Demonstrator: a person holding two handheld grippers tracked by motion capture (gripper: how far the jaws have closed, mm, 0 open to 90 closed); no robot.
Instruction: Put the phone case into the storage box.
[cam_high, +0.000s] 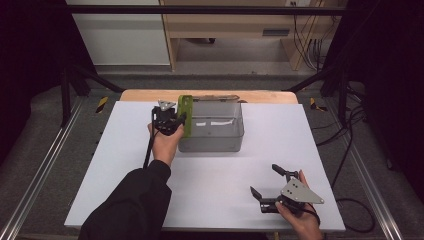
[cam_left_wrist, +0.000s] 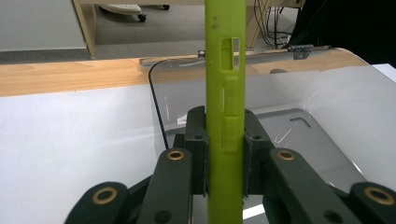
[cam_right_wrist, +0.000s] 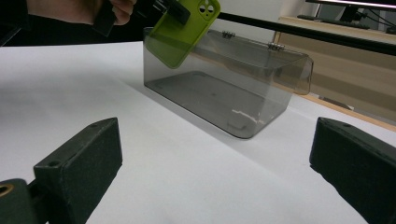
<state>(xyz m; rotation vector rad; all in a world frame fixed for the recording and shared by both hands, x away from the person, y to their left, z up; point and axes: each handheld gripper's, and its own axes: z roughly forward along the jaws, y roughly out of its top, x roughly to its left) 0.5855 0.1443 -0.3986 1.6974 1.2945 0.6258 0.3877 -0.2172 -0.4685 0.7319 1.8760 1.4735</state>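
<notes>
At the left edge of the clear plastic box (cam_high: 212, 131), the green phone case (cam_high: 186, 115) stands on its side, pinched tight by the left gripper (cam_high: 176, 119). Near the front of the white table (cam_high: 210, 180), the right gripper (cam_high: 267, 187) rests with its jaws wide apart, holding nothing.

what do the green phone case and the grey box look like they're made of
Phone case: likely soft silicone or rubbery plastic, with an even matte lime surface and no glare.
Box: probably hard smoky clear plastic, since the table shows through its walls and its edges are glossy.
</notes>
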